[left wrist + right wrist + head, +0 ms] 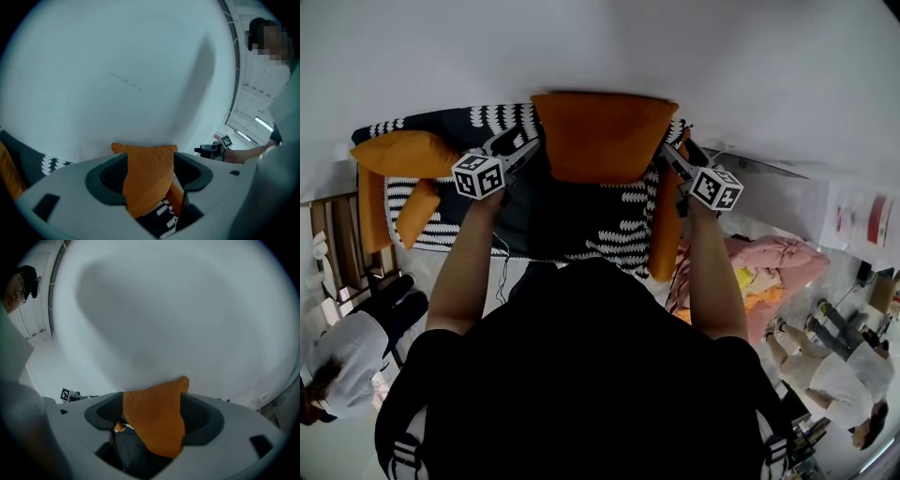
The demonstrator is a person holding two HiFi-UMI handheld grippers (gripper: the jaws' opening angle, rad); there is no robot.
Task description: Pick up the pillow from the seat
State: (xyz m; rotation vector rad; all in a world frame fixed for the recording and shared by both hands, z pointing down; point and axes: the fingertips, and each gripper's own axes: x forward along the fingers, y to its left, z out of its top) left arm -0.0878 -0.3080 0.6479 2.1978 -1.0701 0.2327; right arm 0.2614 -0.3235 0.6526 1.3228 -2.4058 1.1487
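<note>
An orange pillow (602,136) hangs in the air above the black seat with white markings (614,239). I hold it from both sides. My left gripper (534,150) is shut on the pillow's left edge, and my right gripper (667,159) is shut on its right edge. In the left gripper view the orange pillow (149,176) fills the gap between the dark pads (110,178). The right gripper view shows the pillow's corner (157,420) pinched the same way between its pads (199,418). The pillow hides the seat's back.
Two more orange cushions (403,153) (417,211) lie at the seat's left end, and an orange armrest (664,234) stands at its right. A white wall rises behind. A pink heap (773,258) and people (825,370) (347,352) are on the floor at either side.
</note>
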